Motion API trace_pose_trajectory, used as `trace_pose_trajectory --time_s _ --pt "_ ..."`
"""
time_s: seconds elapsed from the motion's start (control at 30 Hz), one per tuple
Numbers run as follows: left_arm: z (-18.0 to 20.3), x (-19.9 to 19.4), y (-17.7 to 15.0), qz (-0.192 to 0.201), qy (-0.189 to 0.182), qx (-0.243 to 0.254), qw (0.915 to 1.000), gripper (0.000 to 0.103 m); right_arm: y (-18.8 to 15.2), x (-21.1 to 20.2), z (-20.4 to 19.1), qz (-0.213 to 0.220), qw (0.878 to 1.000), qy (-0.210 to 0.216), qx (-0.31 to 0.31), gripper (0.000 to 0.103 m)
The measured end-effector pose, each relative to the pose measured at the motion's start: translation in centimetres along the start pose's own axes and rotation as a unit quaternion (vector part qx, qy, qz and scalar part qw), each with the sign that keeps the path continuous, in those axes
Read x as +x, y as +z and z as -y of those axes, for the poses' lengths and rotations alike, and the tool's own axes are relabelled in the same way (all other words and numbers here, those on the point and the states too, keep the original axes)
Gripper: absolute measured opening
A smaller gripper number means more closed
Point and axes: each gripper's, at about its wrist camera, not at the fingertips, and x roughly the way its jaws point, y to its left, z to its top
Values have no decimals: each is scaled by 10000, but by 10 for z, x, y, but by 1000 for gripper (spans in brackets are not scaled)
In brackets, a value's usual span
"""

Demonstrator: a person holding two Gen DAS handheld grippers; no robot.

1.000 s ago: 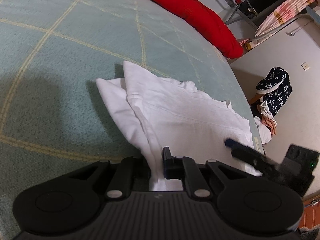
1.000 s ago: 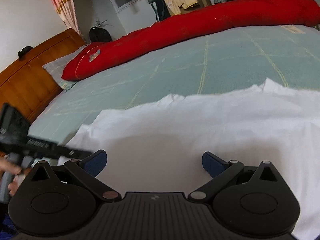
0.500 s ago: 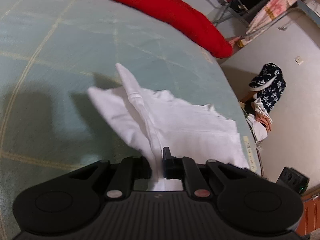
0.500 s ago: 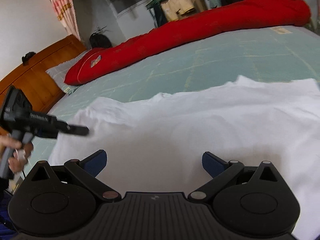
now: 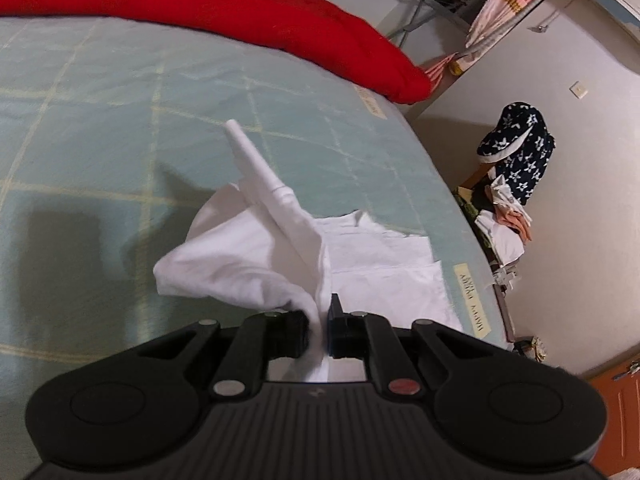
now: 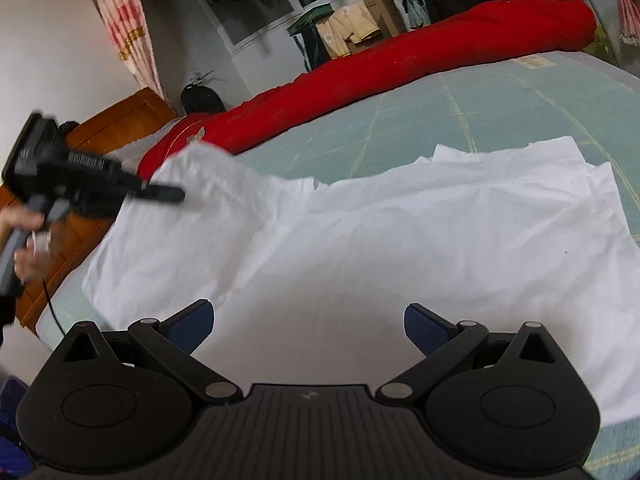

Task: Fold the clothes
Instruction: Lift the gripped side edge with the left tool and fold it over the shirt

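Left wrist view shows your left gripper (image 5: 318,326) pinching a lifted edge of the white garment (image 5: 360,280) on the green bedspread (image 5: 100,128); a fold is underway. Your right gripper (image 6: 308,320) hovers spread over the cloth. Carry the edge across, aligned.

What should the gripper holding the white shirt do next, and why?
Probably carry the pinched edge across and lay it over the shirt. The left hand-held gripper is shut on a raised flap, the rest lies flat on the bed, and the right one is open.
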Motion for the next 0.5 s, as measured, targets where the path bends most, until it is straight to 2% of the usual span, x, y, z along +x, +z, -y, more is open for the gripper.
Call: trace_pose_trajectory --time_s 0.2,0.5 --pt "40 4 12 11 -142 240 9996 9 -6 -20 3 123 9999 69 -76 103" --pt "107 29 30 -105 -502 661 9965 9 -15 -48 18 293 9995 -137 31 103"
